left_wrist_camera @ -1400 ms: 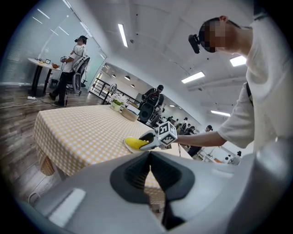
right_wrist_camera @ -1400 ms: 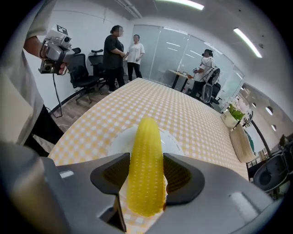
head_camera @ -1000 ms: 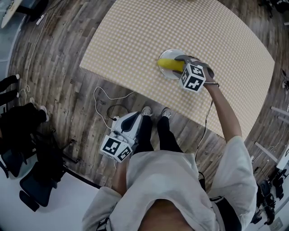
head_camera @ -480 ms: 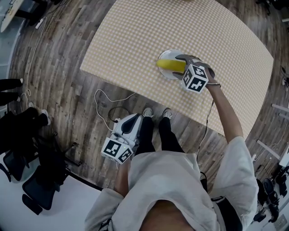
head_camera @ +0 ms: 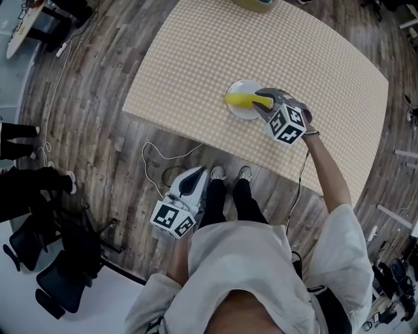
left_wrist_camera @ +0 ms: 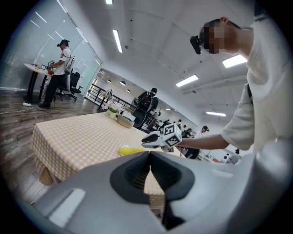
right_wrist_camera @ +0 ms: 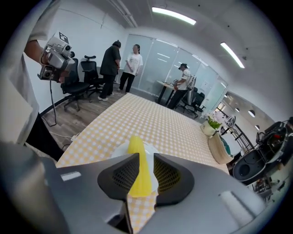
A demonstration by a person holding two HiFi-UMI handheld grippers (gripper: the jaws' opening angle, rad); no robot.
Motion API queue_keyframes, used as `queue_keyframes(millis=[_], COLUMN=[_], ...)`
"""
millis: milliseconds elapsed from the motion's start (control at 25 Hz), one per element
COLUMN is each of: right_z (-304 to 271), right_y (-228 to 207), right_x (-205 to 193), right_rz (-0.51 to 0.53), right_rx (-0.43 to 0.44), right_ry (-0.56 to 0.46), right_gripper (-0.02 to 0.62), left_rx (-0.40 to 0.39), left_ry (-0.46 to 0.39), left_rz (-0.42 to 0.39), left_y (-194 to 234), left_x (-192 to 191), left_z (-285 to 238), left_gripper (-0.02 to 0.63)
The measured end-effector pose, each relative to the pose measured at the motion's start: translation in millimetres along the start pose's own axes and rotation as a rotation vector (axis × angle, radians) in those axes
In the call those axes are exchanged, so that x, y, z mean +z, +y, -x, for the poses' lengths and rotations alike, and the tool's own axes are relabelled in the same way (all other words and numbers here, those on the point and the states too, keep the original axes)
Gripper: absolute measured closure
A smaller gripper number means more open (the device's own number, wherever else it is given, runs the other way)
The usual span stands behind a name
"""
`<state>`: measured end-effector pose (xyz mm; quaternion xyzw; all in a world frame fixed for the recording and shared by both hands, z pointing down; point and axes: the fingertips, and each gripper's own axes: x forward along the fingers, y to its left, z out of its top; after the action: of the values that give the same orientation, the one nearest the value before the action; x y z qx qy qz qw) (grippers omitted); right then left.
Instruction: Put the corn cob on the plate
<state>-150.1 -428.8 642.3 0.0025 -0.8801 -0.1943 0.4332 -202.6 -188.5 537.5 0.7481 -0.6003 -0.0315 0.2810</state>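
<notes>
The yellow corn cob (head_camera: 241, 100) lies across the white plate (head_camera: 245, 112) on the checked table. My right gripper (head_camera: 264, 102) hangs just above the cob's right end, its jaws closing with nothing pressed between them. In the right gripper view the corn cob (right_wrist_camera: 136, 151) and the plate (right_wrist_camera: 120, 149) show below, through the gap of the right gripper (right_wrist_camera: 141, 171). My left gripper (head_camera: 197, 173) hangs shut and empty at the person's side over the floor. From the left gripper (left_wrist_camera: 150, 157) view the cob (left_wrist_camera: 130, 150) and the right gripper (left_wrist_camera: 145, 140) are seen across the table.
The table's near edge (head_camera: 196, 134) runs just in front of the plate. A bowl (head_camera: 258, 4) stands at the far edge; a plant pot (right_wrist_camera: 209, 128) and a basket (right_wrist_camera: 219, 148) sit nearby. A cable (head_camera: 157, 140) lies on the wooden floor, and chairs (head_camera: 59, 261) stand at the left.
My right gripper has lifted off the cob, which stays on the plate. The left gripper has hardly moved.
</notes>
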Motion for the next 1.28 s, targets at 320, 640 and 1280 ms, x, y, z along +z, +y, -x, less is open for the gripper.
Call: queue_keyframes(millis=[320, 640, 1280], right_z=[54.3, 125.8, 267.9], right_y=[4.2, 18.4, 38.1], right_x=[23.1, 50.8, 62.8], right_rz=[-0.214, -0.426, -0.952], right_rx=[-0.154, -0.285, -0.407], right_ry=[-0.150, -0.289, -0.769], right_gripper=[0.595, 0.595, 0.595], left_rx=[-0.058, -0.144, -0.272], left_ry=[-0.054, -0.113, -0.213], left_rz=[-0.033, -0.132, -0.295], left_y=[-21.6, -47.8, -87.8], left_x=[21.4, 53.2, 118.2], left_z=[9.6, 15.1, 24.9], left_gripper=[0.598, 0.598, 0.598])
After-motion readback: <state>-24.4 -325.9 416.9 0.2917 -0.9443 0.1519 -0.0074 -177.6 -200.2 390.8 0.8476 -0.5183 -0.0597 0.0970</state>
